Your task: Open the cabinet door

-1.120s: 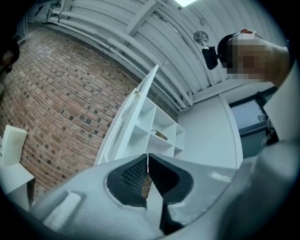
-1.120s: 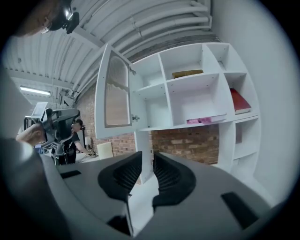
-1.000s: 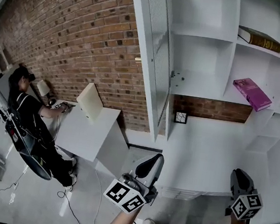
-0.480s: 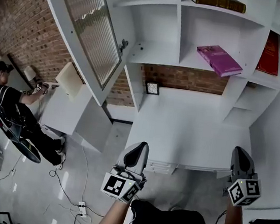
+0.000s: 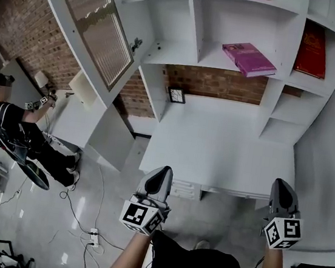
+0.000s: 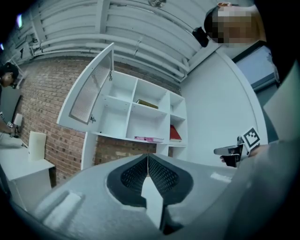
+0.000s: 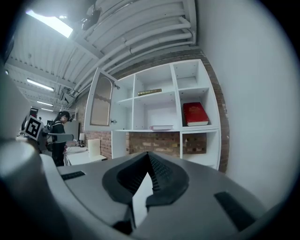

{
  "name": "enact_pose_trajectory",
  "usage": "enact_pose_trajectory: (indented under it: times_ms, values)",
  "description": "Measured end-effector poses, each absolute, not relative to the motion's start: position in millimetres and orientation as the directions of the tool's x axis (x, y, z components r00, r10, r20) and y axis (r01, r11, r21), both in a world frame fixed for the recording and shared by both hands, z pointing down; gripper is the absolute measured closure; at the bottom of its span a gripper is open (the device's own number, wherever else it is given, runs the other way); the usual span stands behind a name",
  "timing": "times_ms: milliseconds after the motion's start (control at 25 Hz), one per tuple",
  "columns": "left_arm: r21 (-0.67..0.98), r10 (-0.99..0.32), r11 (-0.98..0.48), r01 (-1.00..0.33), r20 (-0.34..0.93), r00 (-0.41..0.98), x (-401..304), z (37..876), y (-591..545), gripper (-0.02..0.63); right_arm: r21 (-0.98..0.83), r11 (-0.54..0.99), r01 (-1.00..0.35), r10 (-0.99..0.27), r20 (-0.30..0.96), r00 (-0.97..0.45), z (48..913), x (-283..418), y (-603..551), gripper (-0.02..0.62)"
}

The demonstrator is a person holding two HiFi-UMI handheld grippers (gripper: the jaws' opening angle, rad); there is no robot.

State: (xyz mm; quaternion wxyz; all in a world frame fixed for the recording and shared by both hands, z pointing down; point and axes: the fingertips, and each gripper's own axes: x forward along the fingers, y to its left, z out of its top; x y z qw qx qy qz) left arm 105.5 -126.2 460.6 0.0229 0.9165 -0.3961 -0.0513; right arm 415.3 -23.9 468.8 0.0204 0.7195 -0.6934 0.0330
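Note:
The white cabinet (image 5: 231,22) hangs over a white desk (image 5: 214,149). Its glass-panelled door (image 5: 87,25) stands swung wide open to the left, and it shows as well in the left gripper view (image 6: 91,89) and the right gripper view (image 7: 103,105). My left gripper (image 5: 162,172) is shut on nothing, in front of the desk's near edge and well short of the door. My right gripper (image 5: 282,185) is also shut and empty, level with it on the right. In each gripper view the jaws meet, the left gripper (image 6: 148,157) and the right gripper (image 7: 149,157).
A pink book (image 5: 248,58), a red book (image 5: 313,50) and a brown book lie on the shelves. A small framed picture (image 5: 175,94) stands on the desk. A person (image 5: 11,116) works at a side table on the left. Cables and a power strip (image 5: 94,237) lie on the floor.
Both grippers have drawn back from the cabinet towards me, and the head view has swung right to face the shelves. The door stays open in all three frames.

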Motion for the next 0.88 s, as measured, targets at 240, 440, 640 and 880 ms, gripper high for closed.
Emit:
enact_pose_trajectory:
  times_ms: [240, 440, 640, 880]
  values:
    - [0.063, -0.733, -0.681, -0.73, -0.058, 0.678, 115, 466, -115, 0.586, -0.031, -0.047, -0.998, -0.996, 0.072, 0.045, 480, 429, -12, 0.594]
    - [0.055, -0.728, -0.686, -0.726, -0.057, 0.683, 116, 464, -113, 0.586, -0.03, -0.05, -0.998, -0.997, 0.063, 0.048, 479, 426, -13, 0.594]
    - [0.054, -0.723, -0.691, -0.721, -0.065, 0.688, 111, 458, -125, 0.586, -0.008, -0.049, -0.999, -0.997, 0.059, 0.049, 476, 415, -24, 0.594]
    - [0.055, -0.719, -0.695, -0.717, -0.072, 0.692, 103, 448, -136, 0.586, -0.018, -0.063, -0.998, -0.996, 0.059, 0.062, 474, 407, -30, 0.594]
